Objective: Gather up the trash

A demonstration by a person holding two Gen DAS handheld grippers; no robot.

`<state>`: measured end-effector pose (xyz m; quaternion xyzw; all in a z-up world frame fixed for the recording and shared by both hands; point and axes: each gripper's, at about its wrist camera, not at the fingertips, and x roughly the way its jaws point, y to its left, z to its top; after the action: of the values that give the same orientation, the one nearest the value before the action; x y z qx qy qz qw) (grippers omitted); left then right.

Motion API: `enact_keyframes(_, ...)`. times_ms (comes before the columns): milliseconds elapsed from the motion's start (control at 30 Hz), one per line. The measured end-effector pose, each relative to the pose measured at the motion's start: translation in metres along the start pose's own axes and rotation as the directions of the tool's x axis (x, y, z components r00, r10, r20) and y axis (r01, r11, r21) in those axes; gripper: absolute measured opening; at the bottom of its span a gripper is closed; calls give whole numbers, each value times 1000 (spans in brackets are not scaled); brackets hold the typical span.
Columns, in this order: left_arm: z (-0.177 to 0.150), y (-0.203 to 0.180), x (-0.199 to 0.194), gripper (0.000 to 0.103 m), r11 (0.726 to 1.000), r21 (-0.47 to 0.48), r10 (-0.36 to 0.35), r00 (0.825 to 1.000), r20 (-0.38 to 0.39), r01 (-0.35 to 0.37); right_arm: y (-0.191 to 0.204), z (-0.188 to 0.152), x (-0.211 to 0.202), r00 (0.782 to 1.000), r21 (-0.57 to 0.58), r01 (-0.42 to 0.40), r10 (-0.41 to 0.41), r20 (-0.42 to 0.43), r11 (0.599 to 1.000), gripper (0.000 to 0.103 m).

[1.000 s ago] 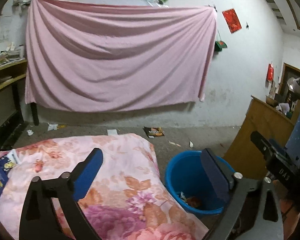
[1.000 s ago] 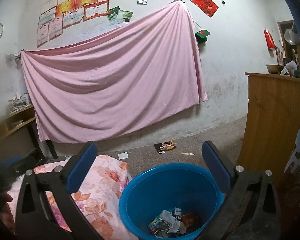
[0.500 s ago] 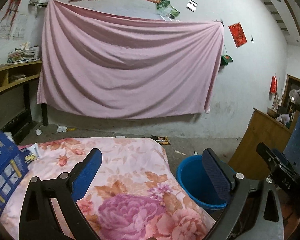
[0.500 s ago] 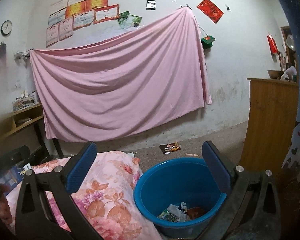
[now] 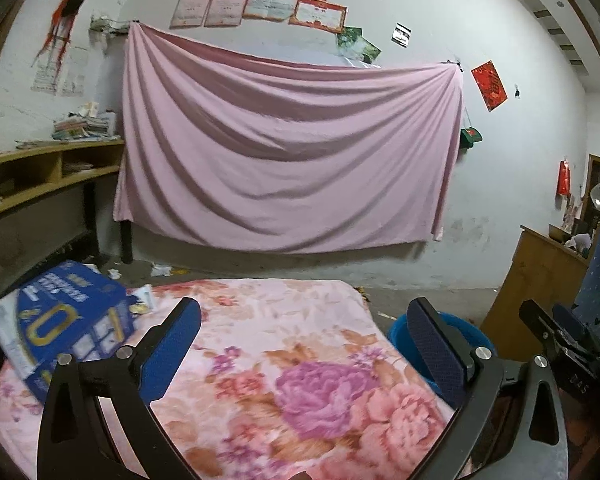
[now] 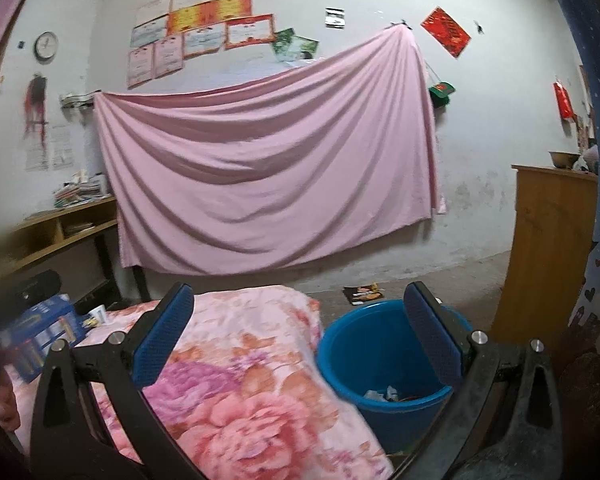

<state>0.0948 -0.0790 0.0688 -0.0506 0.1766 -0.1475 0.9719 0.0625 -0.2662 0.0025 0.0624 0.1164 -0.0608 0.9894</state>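
A blue bucket (image 6: 376, 356) stands on the floor right of the floral-covered table (image 6: 236, 360); scraps of trash (image 6: 384, 393) lie in its bottom. In the left wrist view only the bucket's rim (image 5: 468, 326) shows behind the right finger. A blue and white carton (image 5: 60, 320) lies on the table's far left, with a small wrapper (image 5: 142, 300) beside it; the carton also shows in the right wrist view (image 6: 40, 336). My left gripper (image 5: 300, 344) is open and empty above the table. My right gripper (image 6: 296, 336) is open and empty, over the table edge and bucket.
A wrapper (image 6: 362, 294) lies on the concrete floor behind the bucket, and paper scraps (image 5: 162, 269) lie near the wall. A wooden cabinet (image 6: 548, 248) stands at right, wooden shelves (image 5: 40, 176) at left. A pink sheet (image 5: 284, 152) hangs on the back wall.
Both grippers have moved left and back from the bucket, over the floral table. The blue carton has come into view at left. Both stay open and empty.
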Motion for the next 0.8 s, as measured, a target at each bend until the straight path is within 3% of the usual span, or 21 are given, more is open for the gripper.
enact_keyframes(200, -19, 17, -30, 101, 999, 17, 47, 999, 19, -48, 19, -17, -23, 999, -6, -49, 49, 1, 999, 103)
enact_keyframes(467, -55, 20, -66, 101, 994, 41, 101, 994, 49, -103, 28, -41, -56, 999, -15, -48, 48, 13, 999, 103)
enact_keyframes(800, -92, 23, -84, 101, 991, 65, 112, 992, 65, -117, 32, -65, -78, 999, -38, -46, 46, 6, 998, 103)
